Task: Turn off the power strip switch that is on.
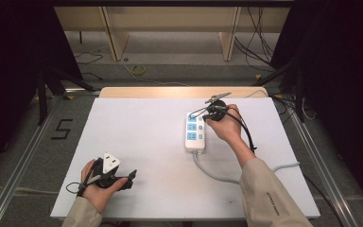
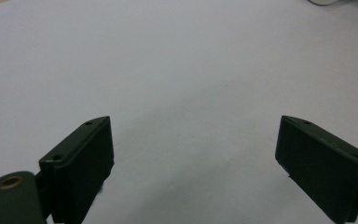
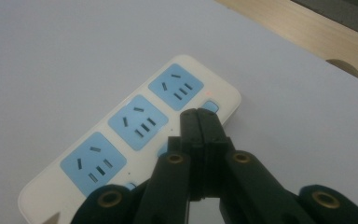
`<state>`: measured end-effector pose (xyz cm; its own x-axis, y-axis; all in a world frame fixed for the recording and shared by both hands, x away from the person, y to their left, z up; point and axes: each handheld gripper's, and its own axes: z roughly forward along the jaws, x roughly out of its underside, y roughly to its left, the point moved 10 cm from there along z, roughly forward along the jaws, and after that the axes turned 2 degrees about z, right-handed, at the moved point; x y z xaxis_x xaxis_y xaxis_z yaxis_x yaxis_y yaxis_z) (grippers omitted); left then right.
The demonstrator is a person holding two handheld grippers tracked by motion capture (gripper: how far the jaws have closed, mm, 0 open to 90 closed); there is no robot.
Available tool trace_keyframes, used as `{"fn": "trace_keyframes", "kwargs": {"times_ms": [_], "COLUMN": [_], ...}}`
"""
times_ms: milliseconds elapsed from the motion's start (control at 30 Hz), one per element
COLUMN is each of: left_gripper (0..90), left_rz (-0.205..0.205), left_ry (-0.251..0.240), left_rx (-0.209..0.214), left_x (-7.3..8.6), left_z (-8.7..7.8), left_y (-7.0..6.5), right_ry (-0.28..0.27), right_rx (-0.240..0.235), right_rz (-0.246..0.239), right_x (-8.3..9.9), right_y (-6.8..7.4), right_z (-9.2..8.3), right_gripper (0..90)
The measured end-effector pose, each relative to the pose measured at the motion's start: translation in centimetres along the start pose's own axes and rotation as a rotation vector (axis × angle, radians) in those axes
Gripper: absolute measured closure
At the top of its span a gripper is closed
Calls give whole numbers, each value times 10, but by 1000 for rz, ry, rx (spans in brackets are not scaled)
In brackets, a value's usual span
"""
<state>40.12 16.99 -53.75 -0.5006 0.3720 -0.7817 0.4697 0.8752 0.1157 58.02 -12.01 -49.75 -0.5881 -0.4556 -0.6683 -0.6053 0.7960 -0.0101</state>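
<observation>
Matte white table point(image 1: 142, 142) carries a glossy cream power strip point(image 1: 194, 131), rectangular with three blue socket faces, right of centre. Right gripper point(image 3: 199, 116) poised over its switch row, jaws pressed together, empty. Left gripper point(image 2: 193, 154) at lower left, jaws spread wide.

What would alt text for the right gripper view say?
The right gripper, jaws shut, points at a blue switch on a white power strip with three blue sockets, lying on the white table. A small red light glows beside that switch.
</observation>
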Motion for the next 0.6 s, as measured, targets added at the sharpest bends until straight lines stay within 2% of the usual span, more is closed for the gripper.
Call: {"fn": "trace_keyframes", "kwargs": {"times_ms": [600], "left_gripper": [113], "left_rz": [-3], "left_ry": [-2], "left_rx": [-2], "left_x": [0], "left_z": [0], "left_y": [0], "right_ry": [12], "right_rx": [-2], "right_rz": [7], "right_x": [-1], "right_y": [0], "right_z": [7], "right_gripper": [900]}}
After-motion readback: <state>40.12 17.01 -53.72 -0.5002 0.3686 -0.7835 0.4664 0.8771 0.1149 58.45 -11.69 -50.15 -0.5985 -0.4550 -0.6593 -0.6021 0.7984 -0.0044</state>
